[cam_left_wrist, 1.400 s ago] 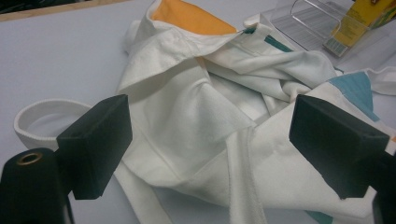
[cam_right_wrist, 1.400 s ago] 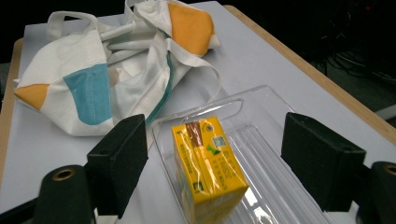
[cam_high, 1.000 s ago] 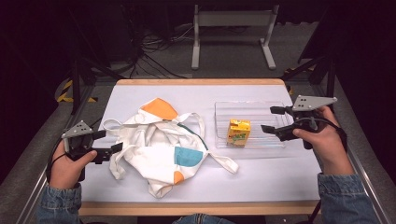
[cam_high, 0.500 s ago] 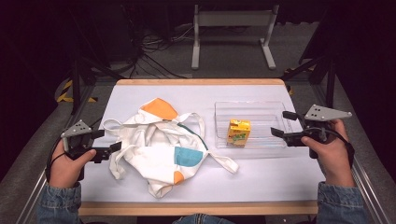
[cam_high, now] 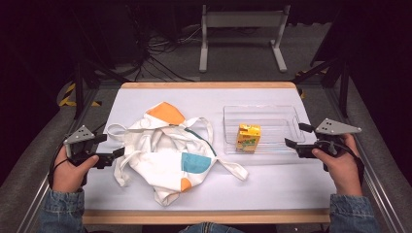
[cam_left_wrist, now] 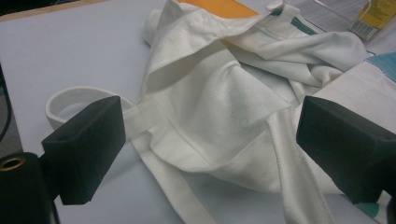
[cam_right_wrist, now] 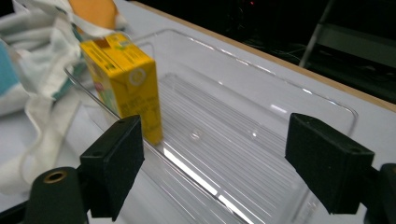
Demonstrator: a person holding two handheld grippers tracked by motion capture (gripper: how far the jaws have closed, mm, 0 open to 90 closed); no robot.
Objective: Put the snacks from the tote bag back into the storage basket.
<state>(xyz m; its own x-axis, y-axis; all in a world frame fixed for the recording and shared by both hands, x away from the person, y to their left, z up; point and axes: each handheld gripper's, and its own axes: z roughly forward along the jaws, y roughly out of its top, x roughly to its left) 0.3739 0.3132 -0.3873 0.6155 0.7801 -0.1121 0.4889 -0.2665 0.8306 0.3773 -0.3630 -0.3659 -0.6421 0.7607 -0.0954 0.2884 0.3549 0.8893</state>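
Note:
A crumpled white cloth bag [cam_high: 167,150] with orange and teal patches lies on the white table, its straps spread out. My left gripper [cam_high: 108,148] stands open at the bag's left edge; the white cloth [cam_left_wrist: 219,121] lies just beyond its jaws. A yellow juice carton [cam_high: 248,138] stands upright in the near left corner of a clear plastic tray [cam_high: 272,114]. My right gripper [cam_high: 297,136] is open at the tray's right end, empty, facing the carton [cam_right_wrist: 126,79] across the tray [cam_right_wrist: 243,135].
The white table top [cam_high: 282,179] has a wooden edge [cam_high: 204,216] along the front. A grey metal stand [cam_high: 243,29] and cables sit on the dark floor behind the table. Bare table lies in front of the tray.
My right gripper has drawn back to the right and slightly down, away from the carton to the tray's right end. The left gripper and the bag have stayed put.

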